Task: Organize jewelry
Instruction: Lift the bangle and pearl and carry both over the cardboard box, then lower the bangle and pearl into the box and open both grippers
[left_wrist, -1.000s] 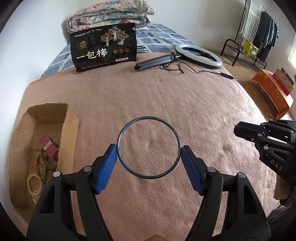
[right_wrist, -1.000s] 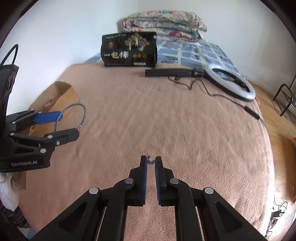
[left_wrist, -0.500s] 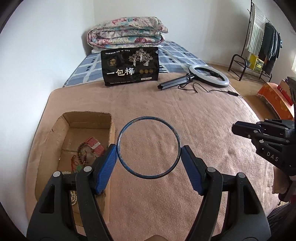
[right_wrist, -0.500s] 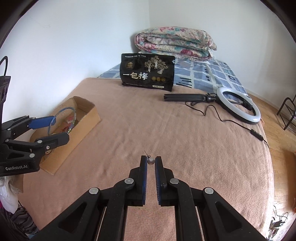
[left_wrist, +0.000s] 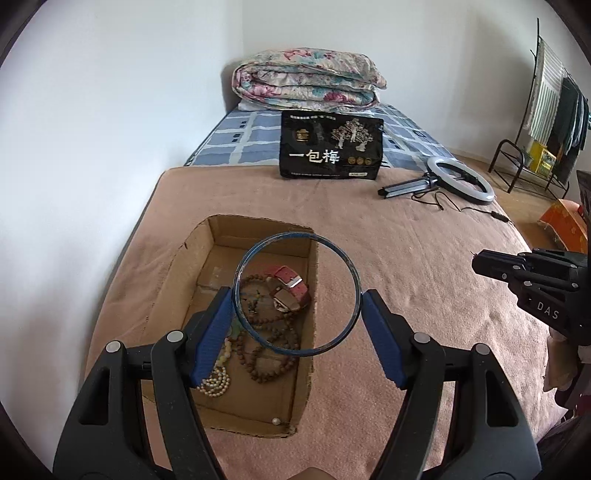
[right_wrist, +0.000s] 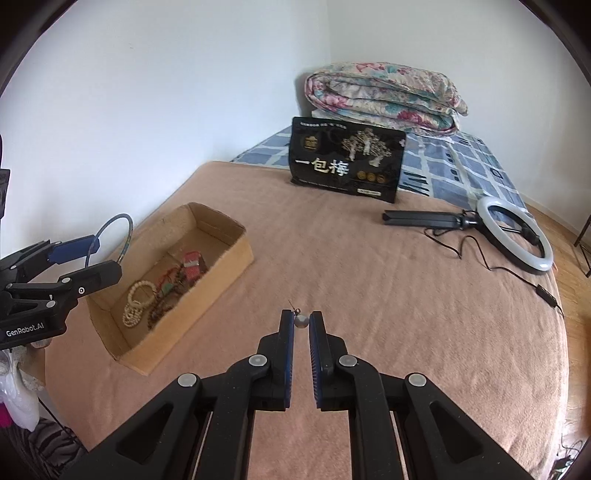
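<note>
My left gripper (left_wrist: 297, 295) is shut on a thin blue bangle (left_wrist: 291, 233), gripped at its two sides. It hangs over the right half of an open cardboard box (left_wrist: 177, 288) on the pink blanket. In the box lie a red-strap watch (left_wrist: 290, 288), brown bead strings (left_wrist: 273, 354) and a pearl bracelet (left_wrist: 216, 380). The right wrist view shows the same left gripper (right_wrist: 105, 258) and bangle (right_wrist: 110, 219) above the box (right_wrist: 207, 295). My right gripper (right_wrist: 301, 325) is shut on a small silver bead earring (right_wrist: 301, 320), held above the blanket to the right of the box.
A black snack bag (left_wrist: 330, 149) stands at the blanket's far edge, with a folded floral quilt (left_wrist: 310, 85) behind it. A ring light (left_wrist: 460, 182) with its cable lies at the far right. A white wall runs close along the left. A clothes rack (left_wrist: 554, 122) stands beyond the bed.
Both grippers have swung left toward the box and risen a little. The bangle, earlier over bare blanket, now hangs over the box. Neither grip has changed.
</note>
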